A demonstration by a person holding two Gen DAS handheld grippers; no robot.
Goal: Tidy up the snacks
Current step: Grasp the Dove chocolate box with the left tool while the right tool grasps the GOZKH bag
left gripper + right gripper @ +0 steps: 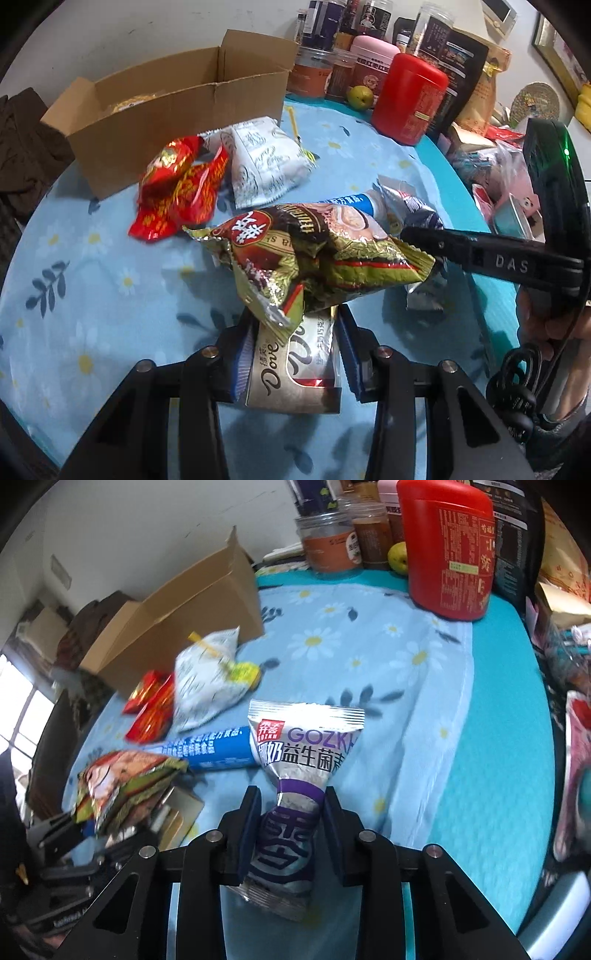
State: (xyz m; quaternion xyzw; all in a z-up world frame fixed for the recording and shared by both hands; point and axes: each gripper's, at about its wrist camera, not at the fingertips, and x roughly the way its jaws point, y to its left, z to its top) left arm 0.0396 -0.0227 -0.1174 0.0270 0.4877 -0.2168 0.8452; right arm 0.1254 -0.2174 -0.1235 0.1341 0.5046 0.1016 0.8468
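Note:
My left gripper [295,332] is shut on a Dove chocolate bar [295,365] together with a gold-and-brown snack packet [314,254], held above the table. It also shows in the right wrist view [122,786]. My right gripper [291,805] is shut on a silver-purple GOZKA packet [295,775] and holds it off the cloth; this packet shows in the left wrist view [413,210]. An open cardboard box [173,122] stands at the back left. Red packets [177,188], a white packet [266,162] and a blue tube [210,751] lie in front of it.
The round table has a blue daisy cloth [92,295]. A red canister [410,96], several jars [314,70], a green fruit [360,96] and dark bags [461,66] crowd the back edge. More packaged goods [498,177] are piled at the right.

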